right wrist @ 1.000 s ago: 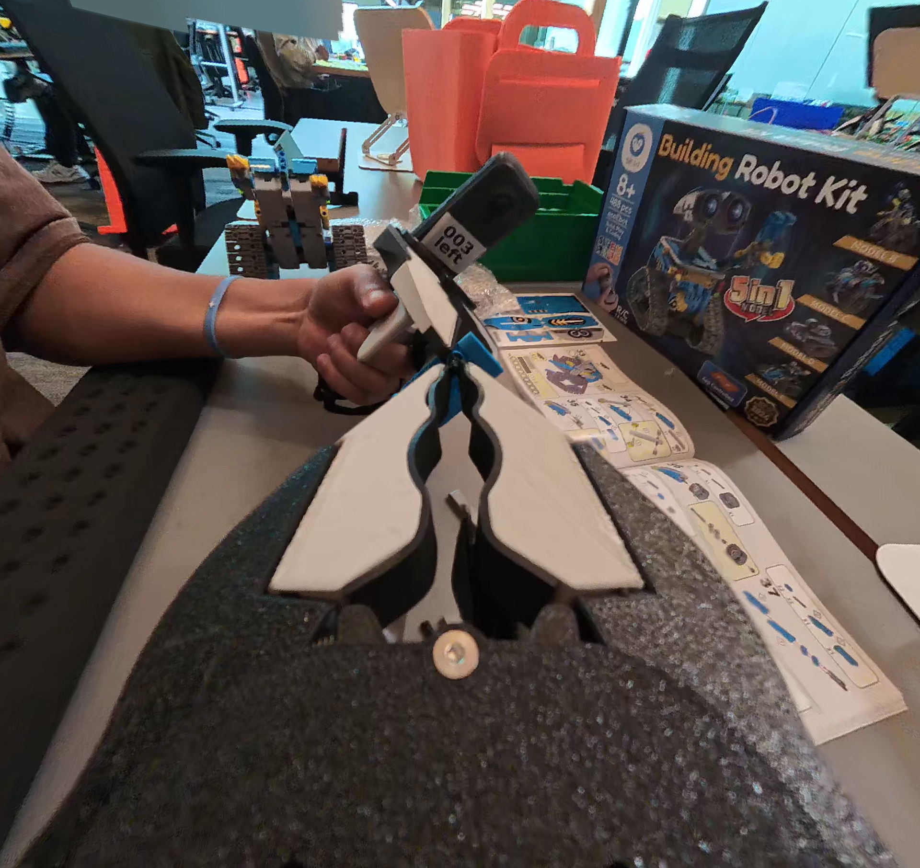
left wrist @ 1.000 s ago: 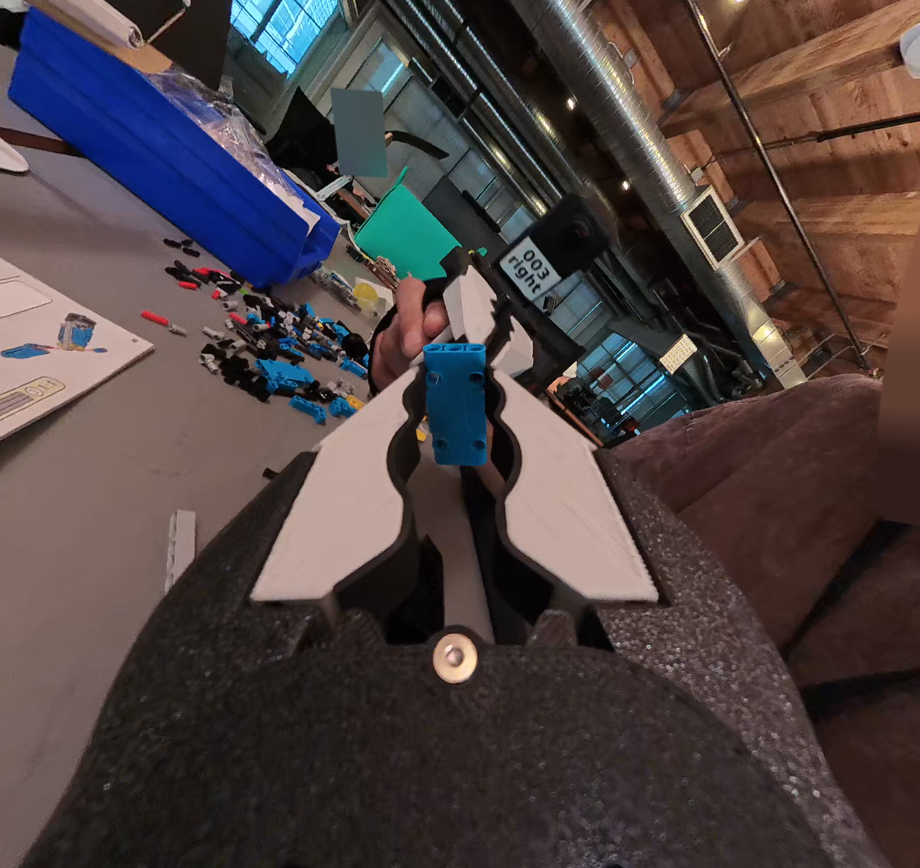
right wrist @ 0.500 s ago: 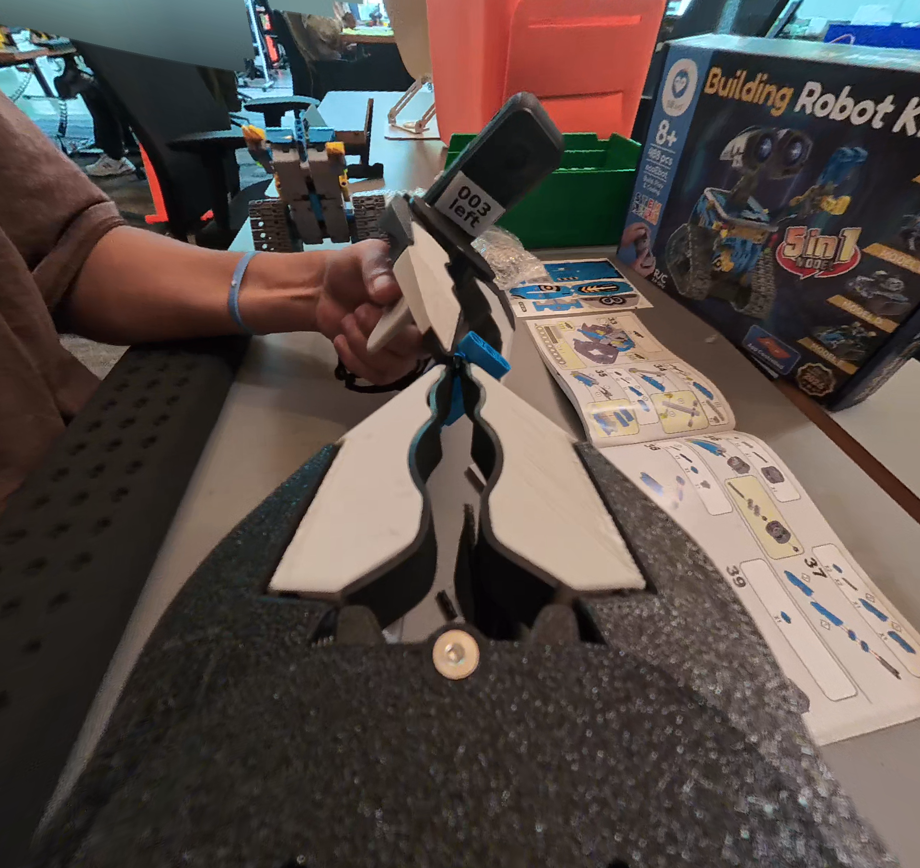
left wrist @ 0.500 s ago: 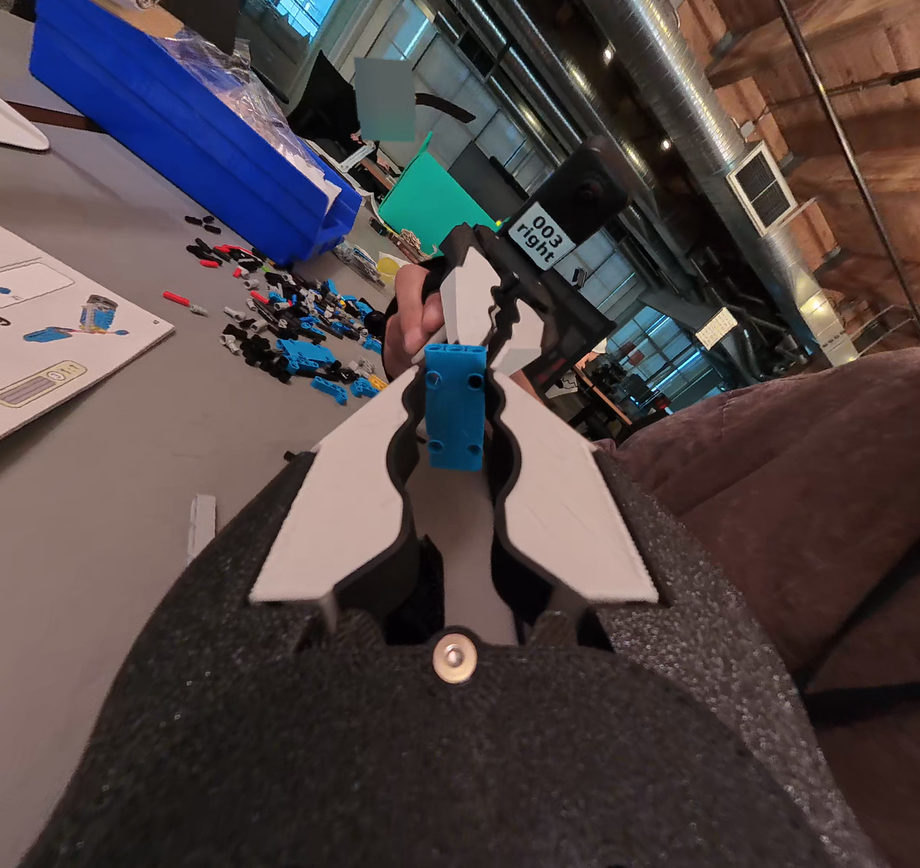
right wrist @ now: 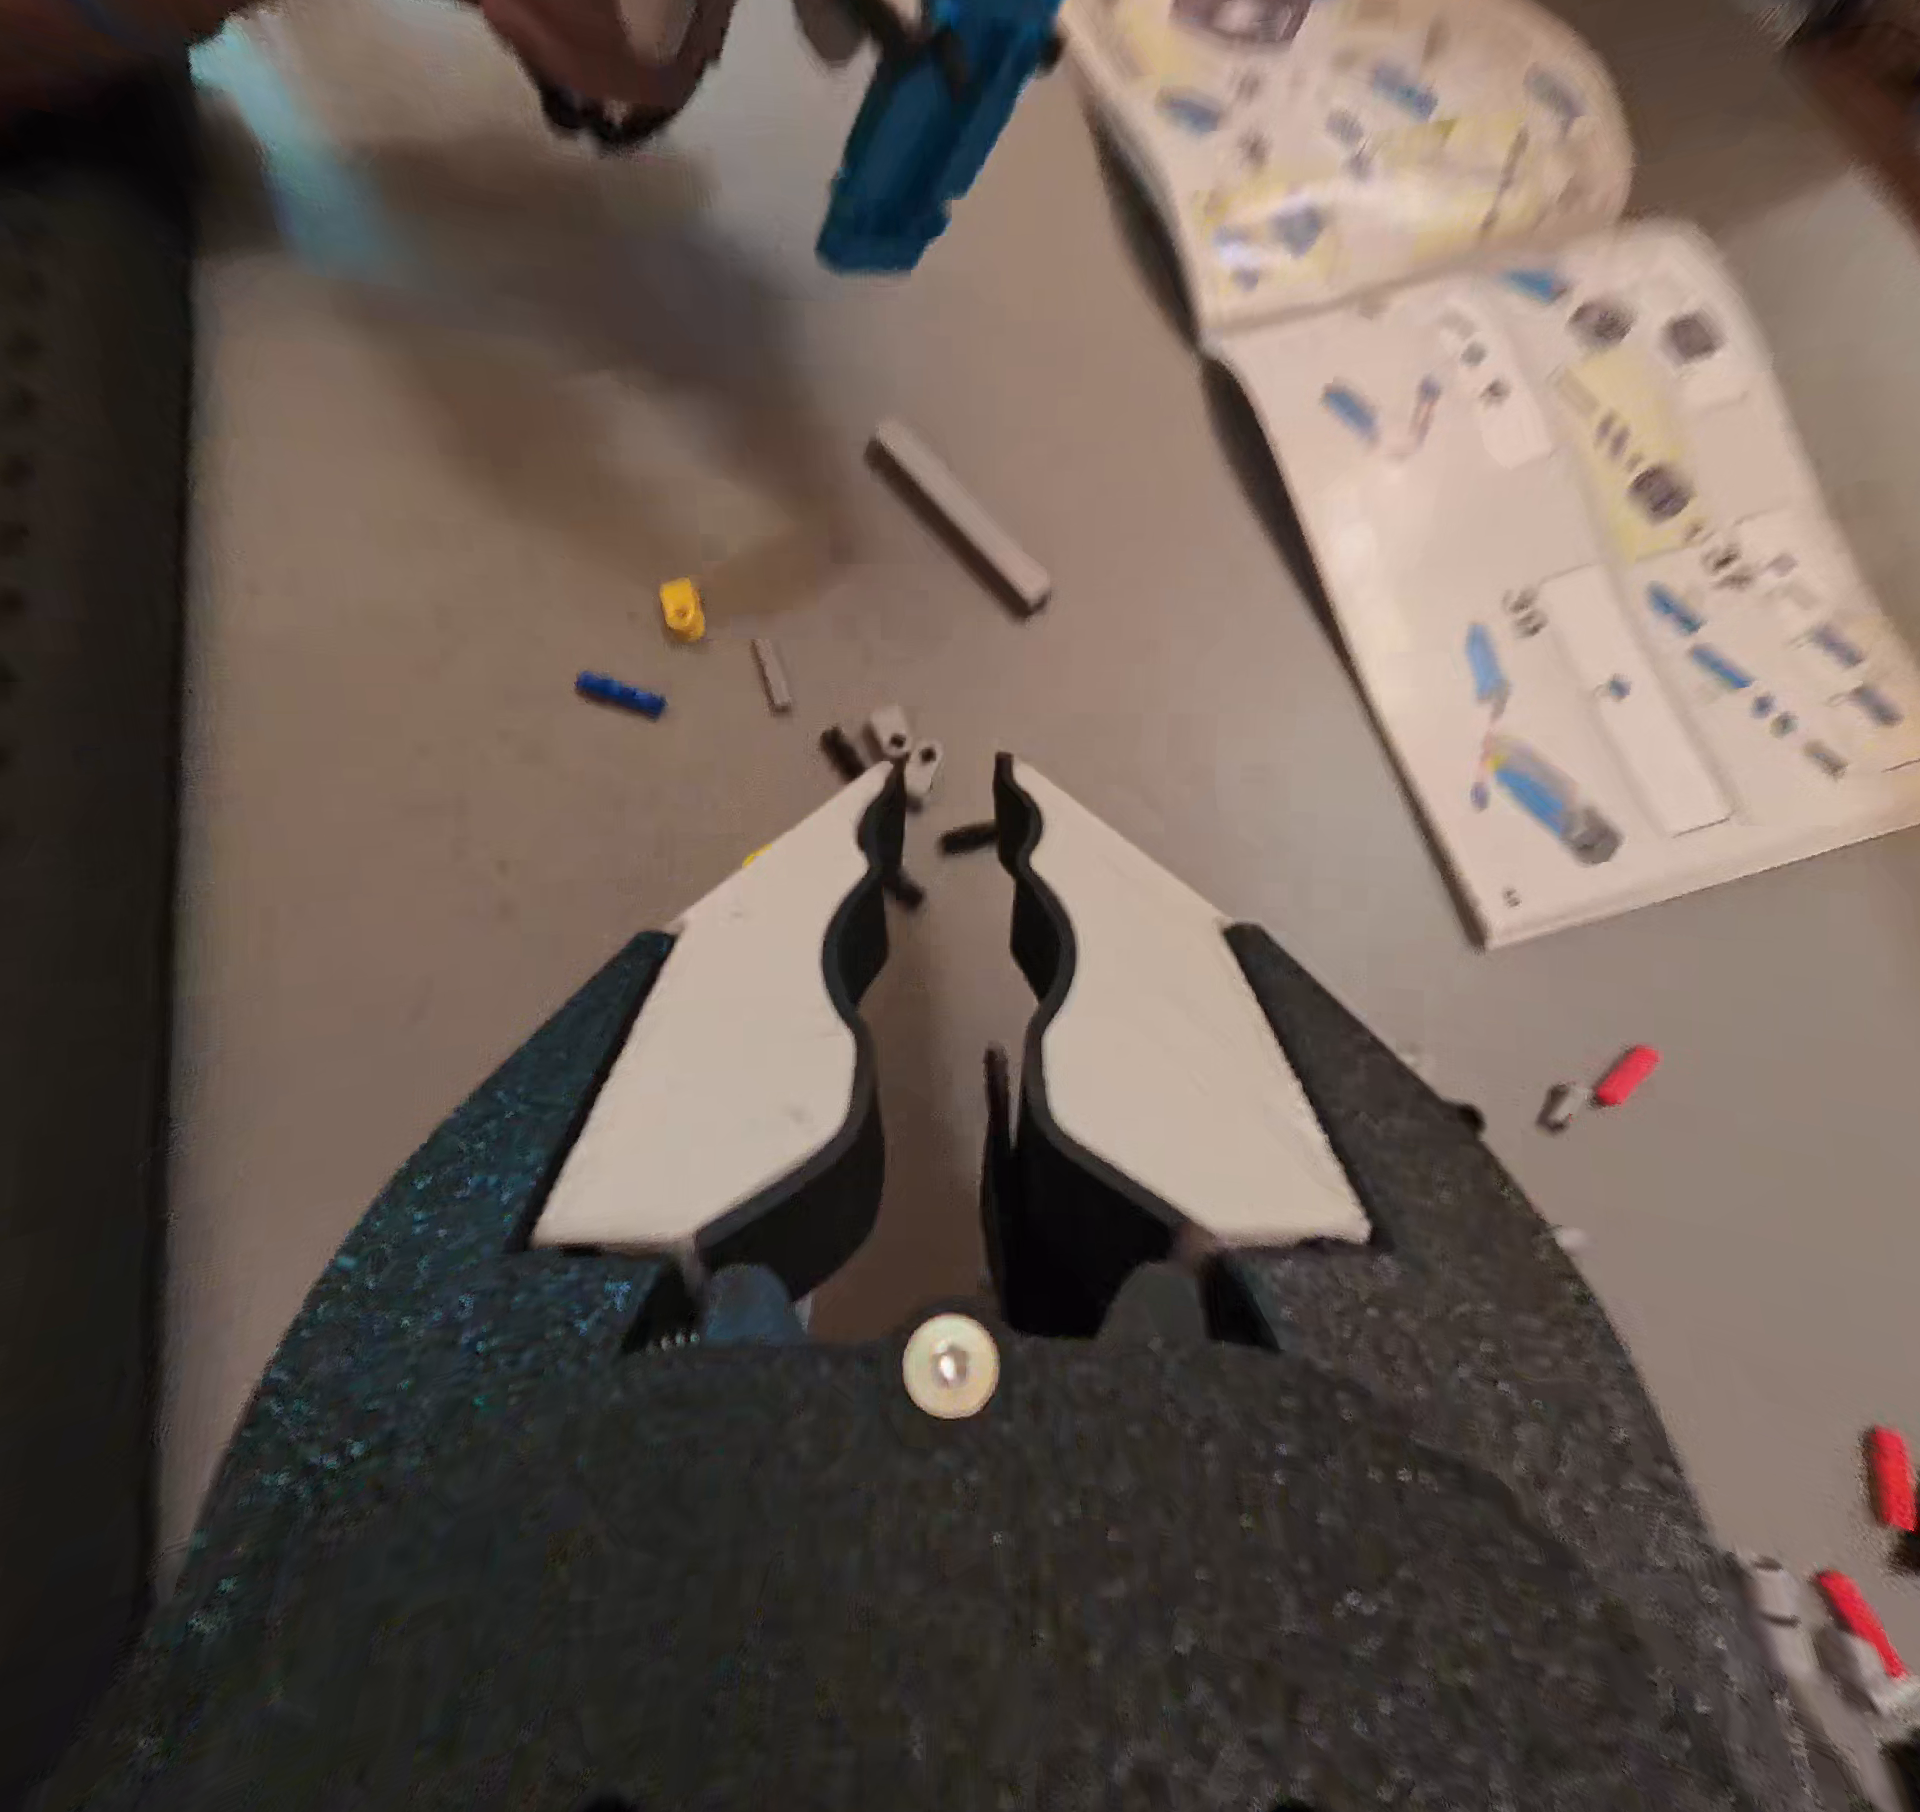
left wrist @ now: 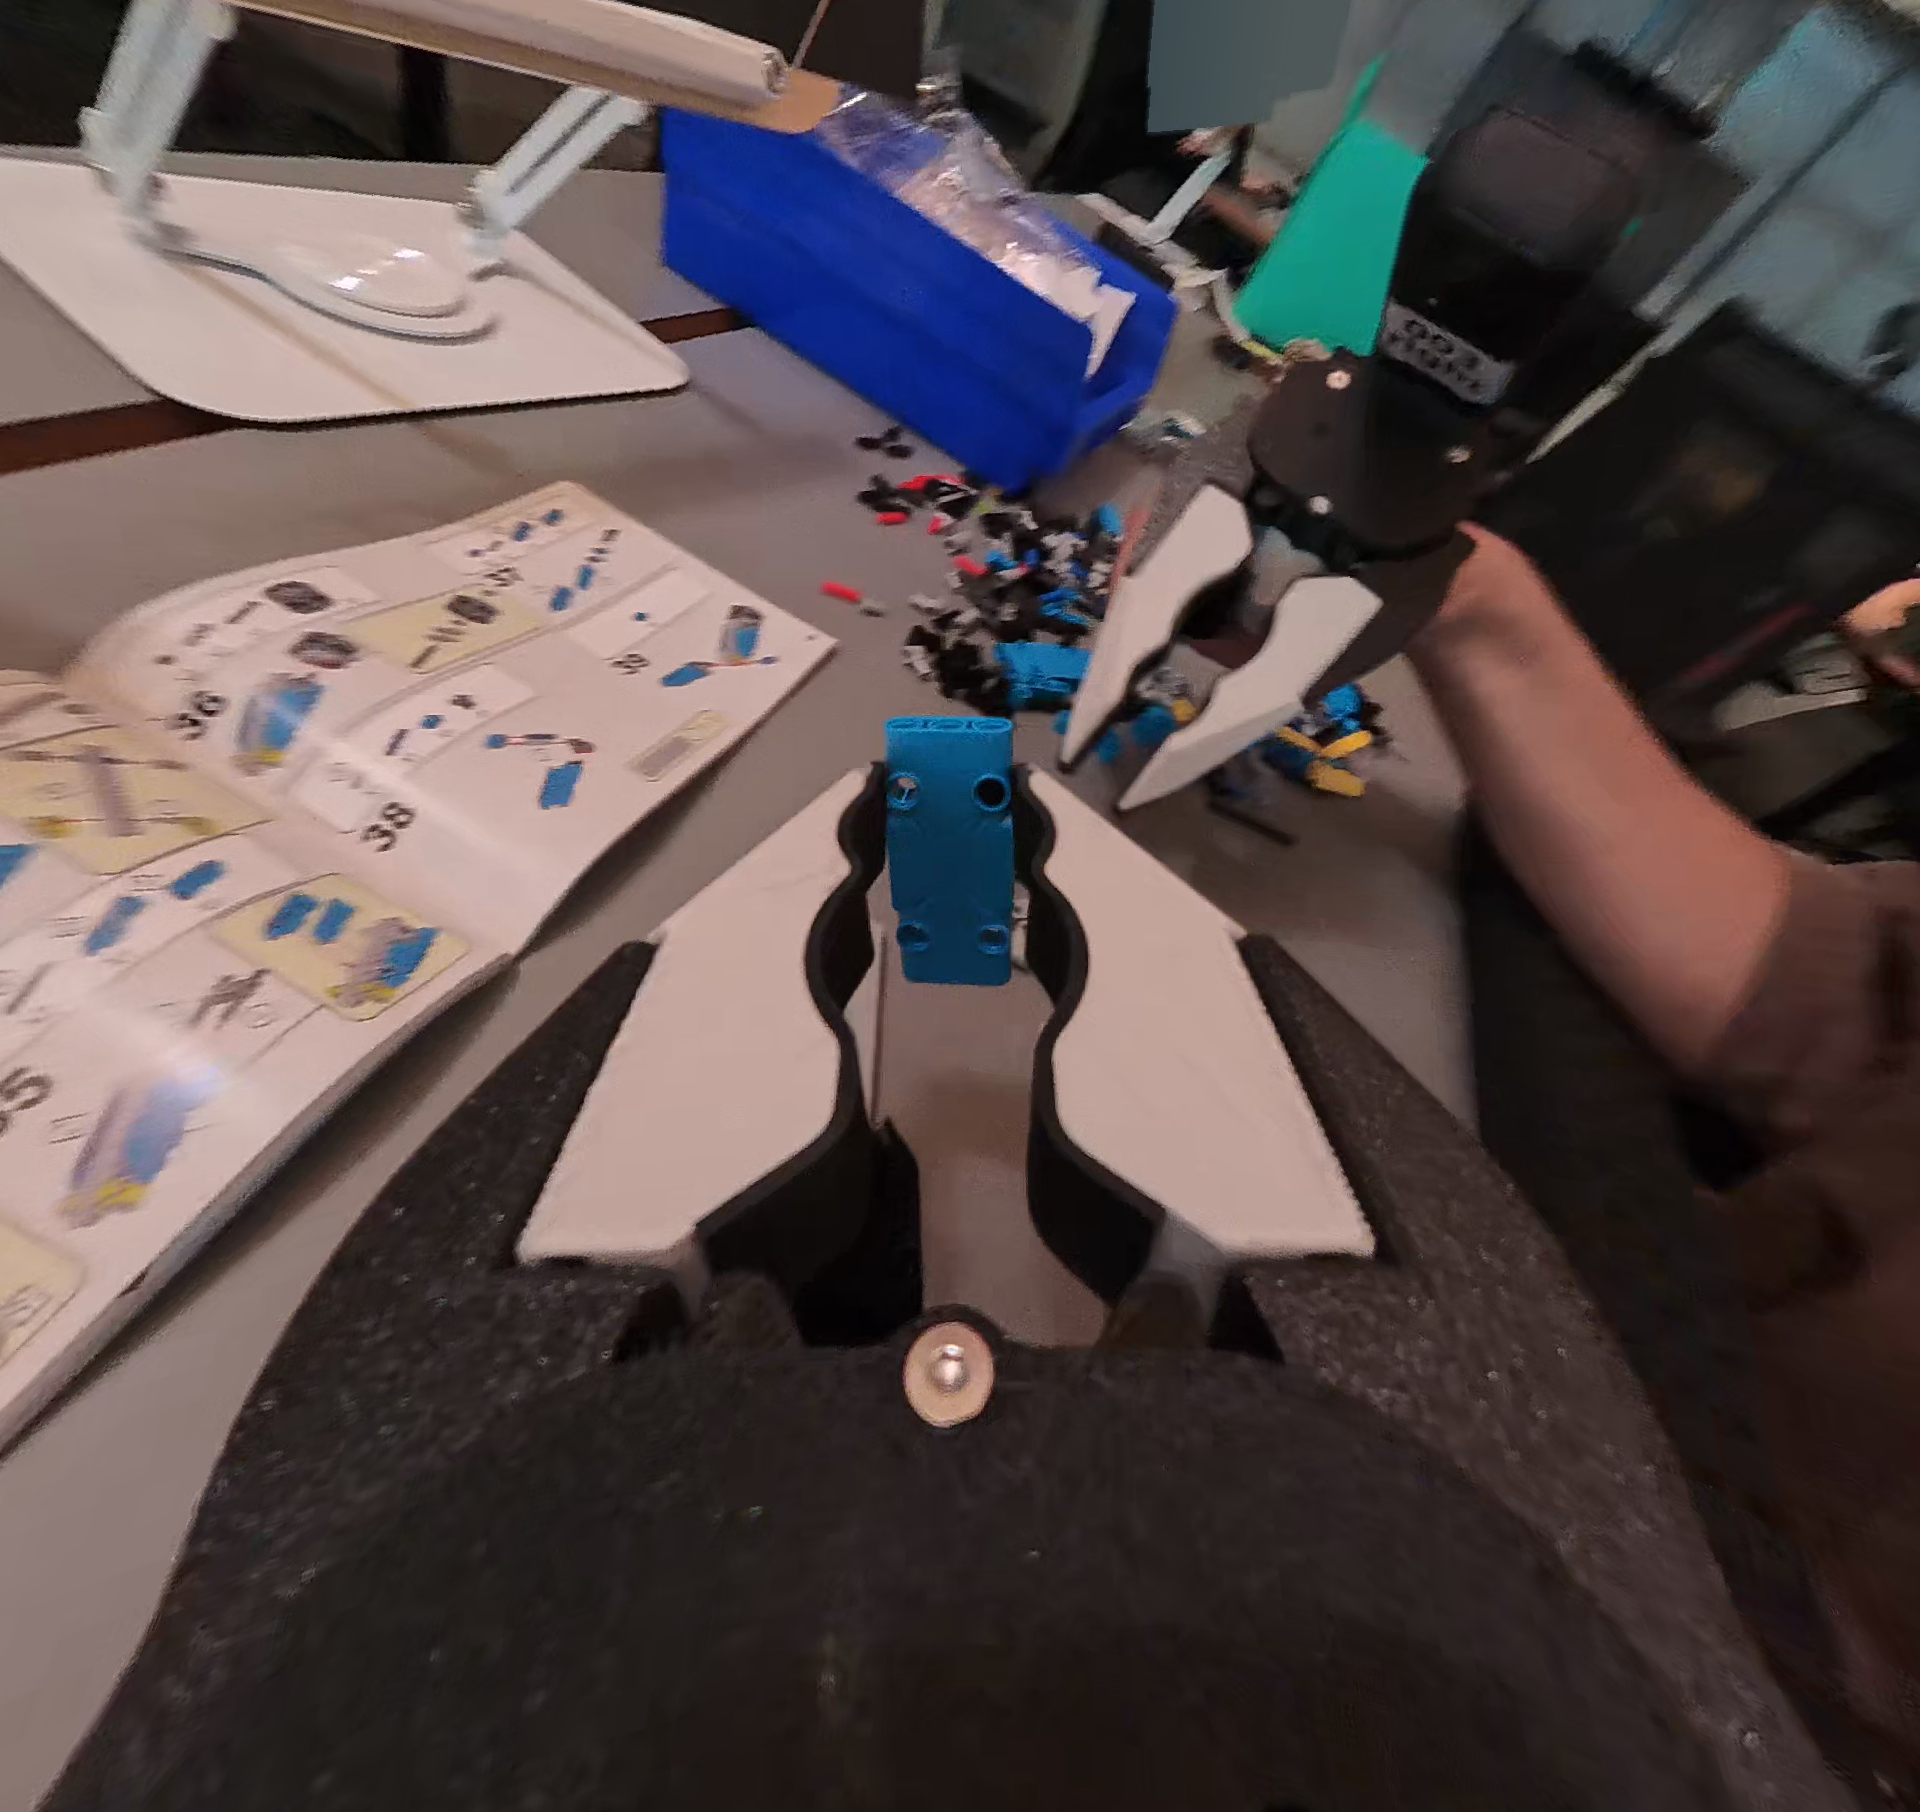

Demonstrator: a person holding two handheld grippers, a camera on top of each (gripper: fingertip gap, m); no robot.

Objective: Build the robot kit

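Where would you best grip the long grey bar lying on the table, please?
Probably across the middle of the grey bar, from above, fingers closing on its two long sides. It lies flat and diagonal on the table, clear of the small pieces, so turn the open right gripper crosswise.

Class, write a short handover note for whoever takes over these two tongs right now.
Left tongs: shut on the blue block, held above the grey table.
Right tongs: open, empty, tips just above small grey and black pins on the table.
Nearby: open instruction booklet, loose parts pile, blue bin.
Nothing visibly joined to the block yet.
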